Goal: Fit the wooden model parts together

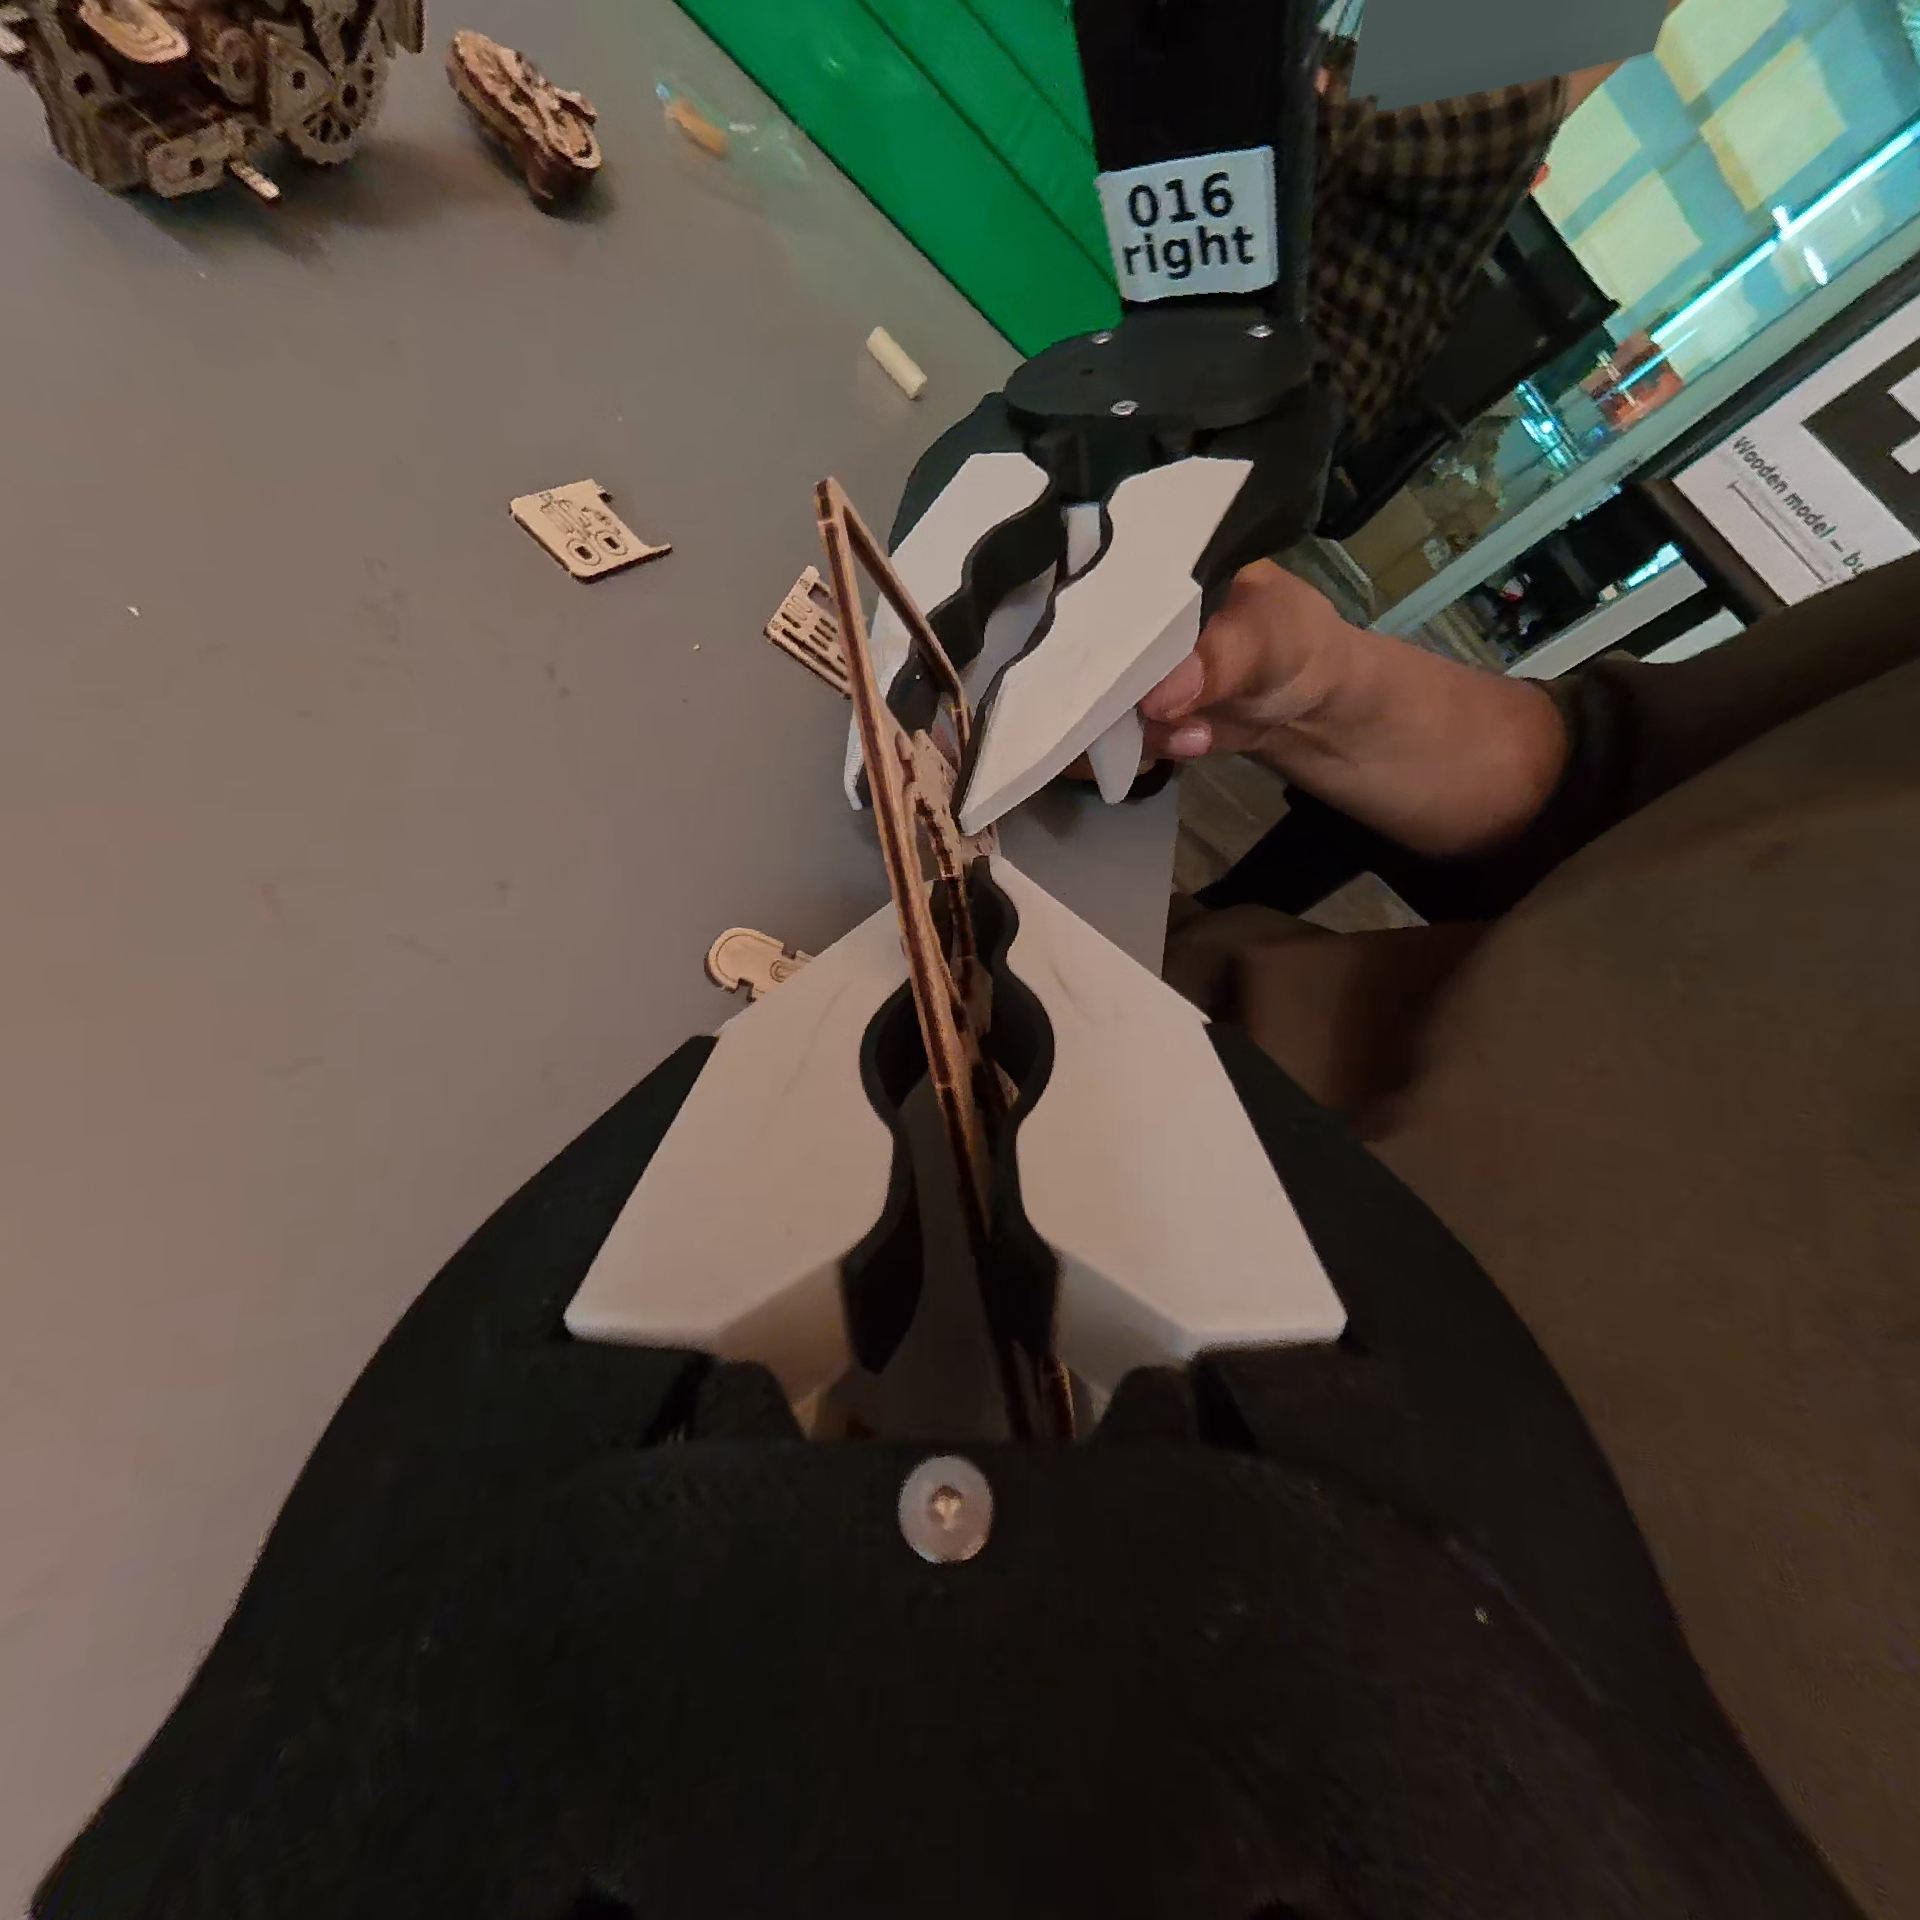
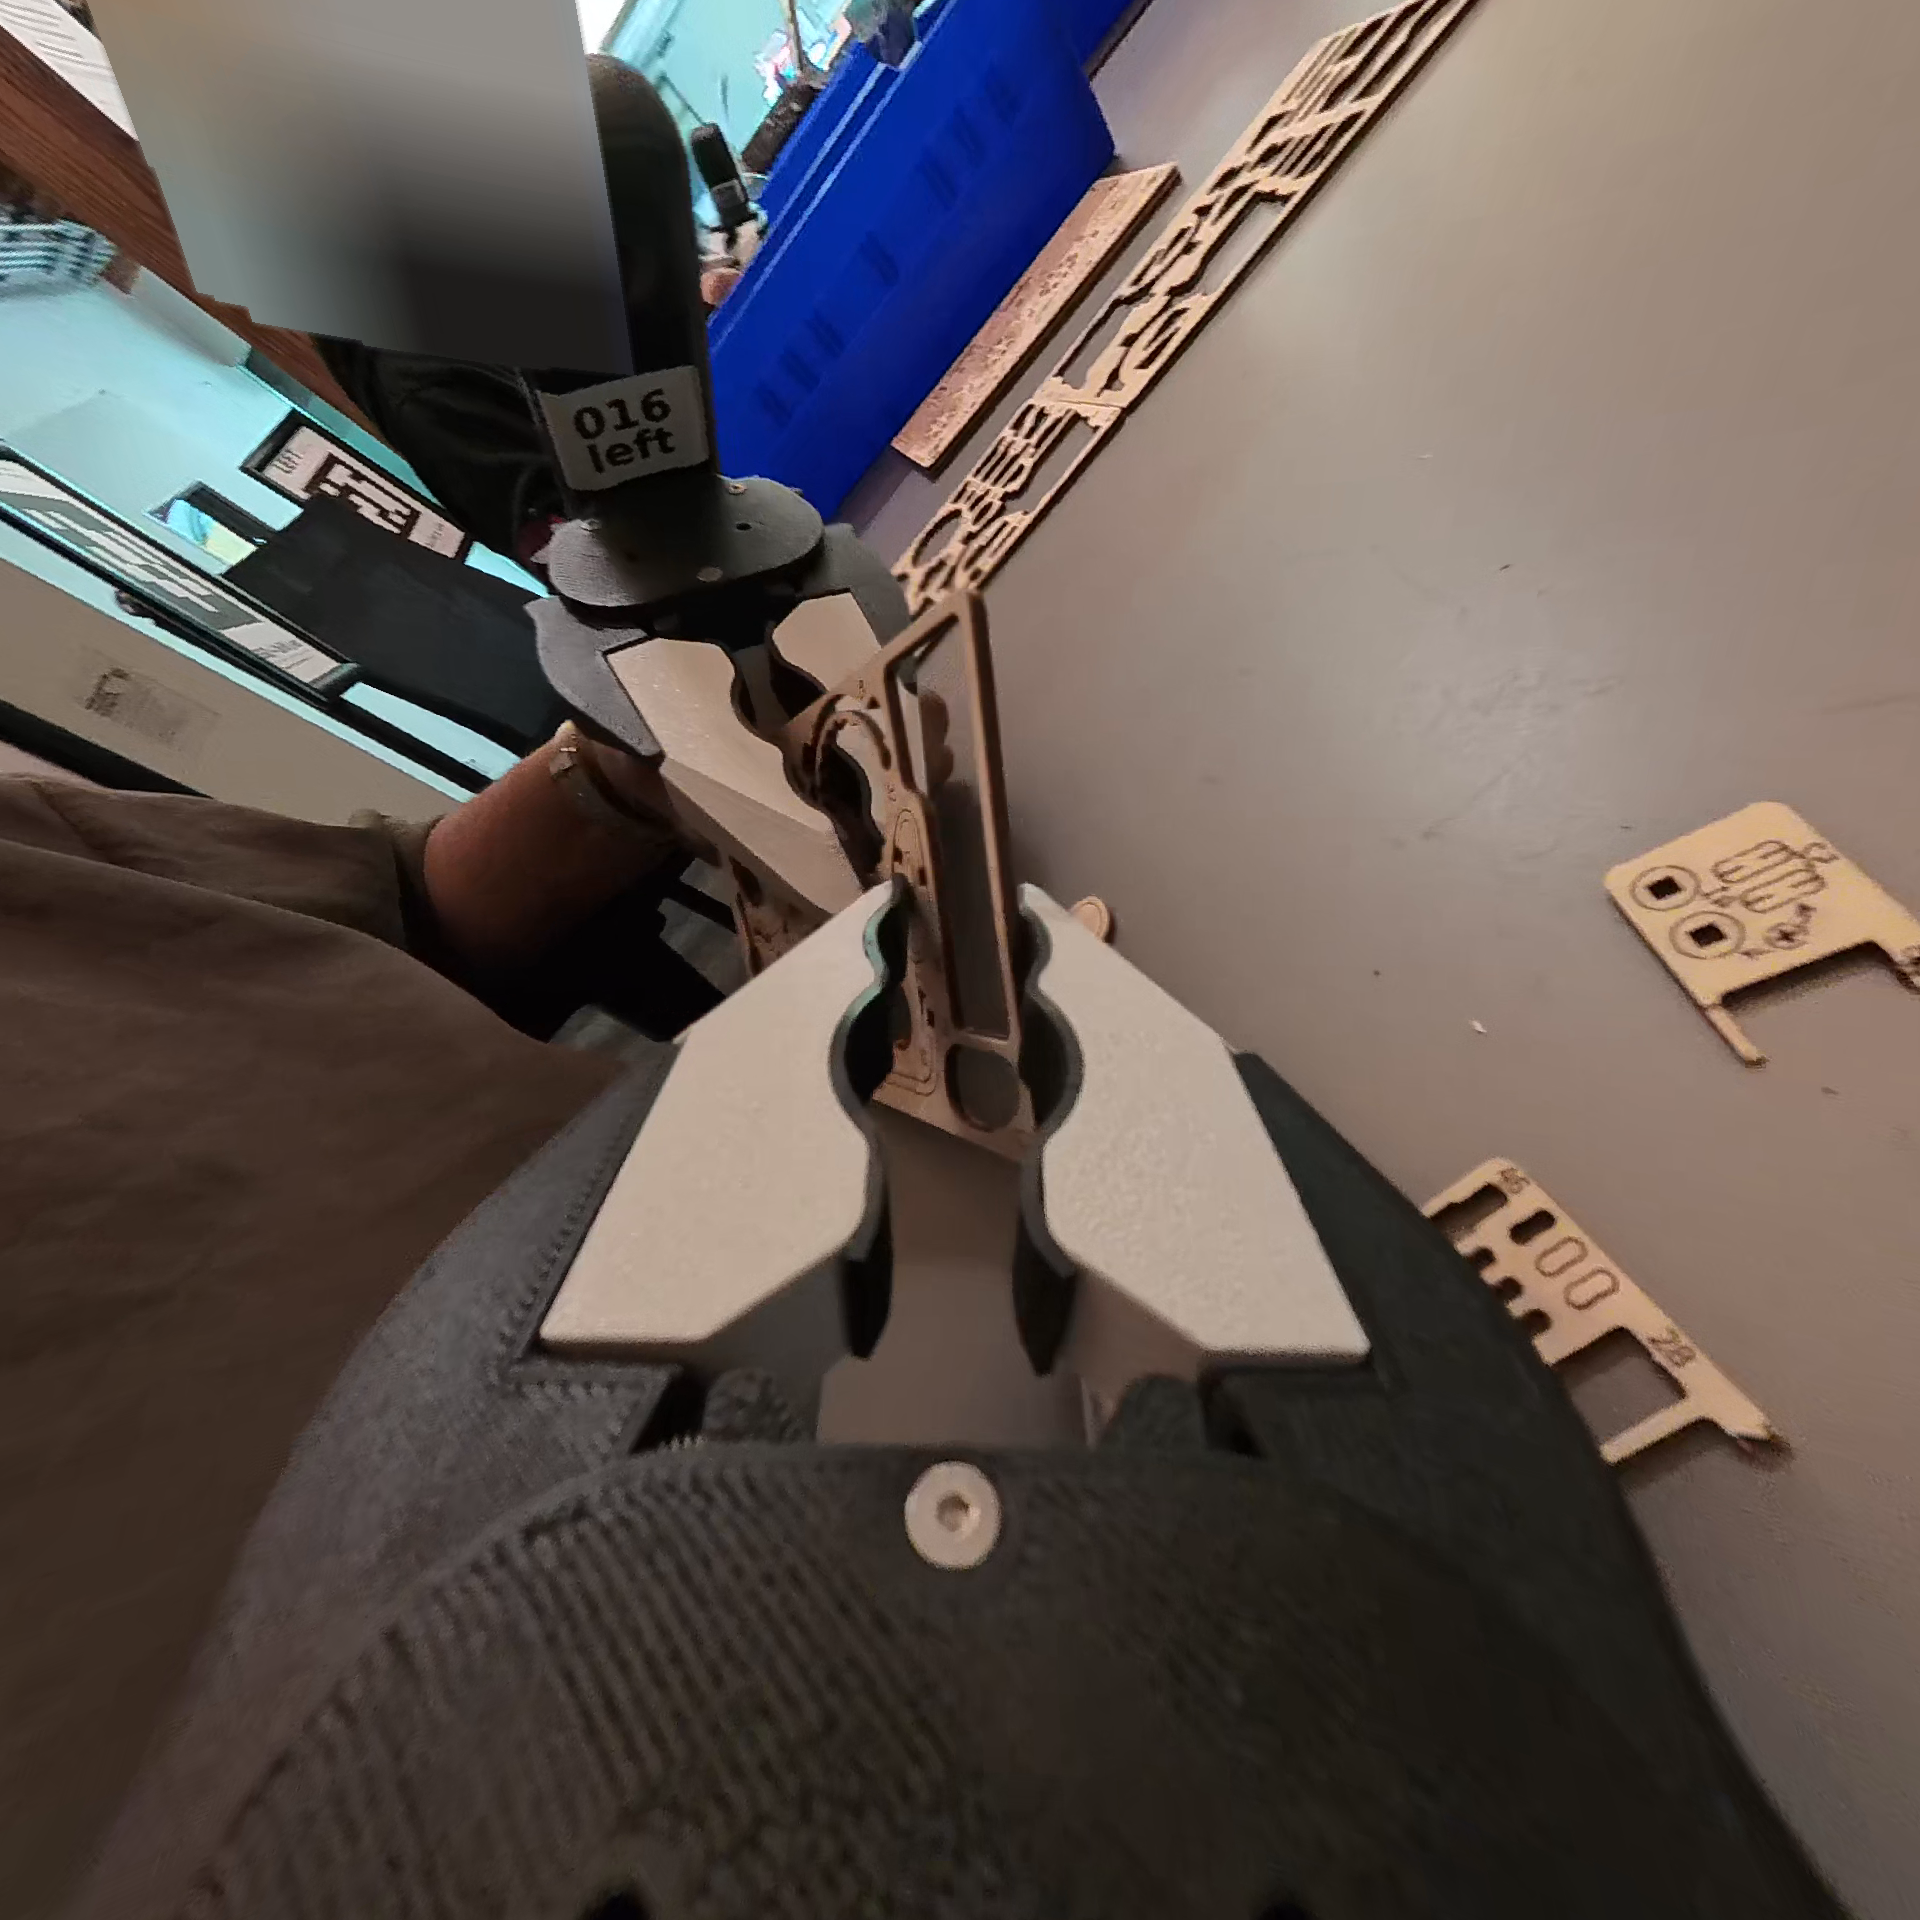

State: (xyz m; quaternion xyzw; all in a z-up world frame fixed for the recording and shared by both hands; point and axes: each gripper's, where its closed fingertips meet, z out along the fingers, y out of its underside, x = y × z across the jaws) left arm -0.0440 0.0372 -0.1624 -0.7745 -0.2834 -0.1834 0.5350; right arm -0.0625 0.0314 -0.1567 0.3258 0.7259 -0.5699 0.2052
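A thin laser-cut wooden sheet (image 1: 940,997) with a rectangular cut-out frame is held edge-on above the grey table (image 1: 364,831). My left gripper (image 1: 951,894) is shut on its lower part, the sheet running down between the jaws. My right gripper (image 1: 914,800) comes in from above and clamps the same sheet near its upper frame. In the right wrist view the sheet (image 2: 992,810) stands between the fingers of my right gripper (image 2: 961,899), and my left gripper (image 2: 873,810) grips it from the far side, where a rounded wooden part shows.
Two assembled wooden models (image 1: 187,94) (image 1: 530,114) stand at the table's far corner. Loose wooden pieces (image 1: 587,530) (image 1: 748,956) (image 2: 1766,914) (image 2: 1590,1309) lie nearby. Cut-out wooden sheets (image 2: 1195,260) and blue bins (image 2: 914,260) sit farther off. A hand (image 1: 1299,707) holds the right gripper. Left and right tips are no more than a few centimetres apart.
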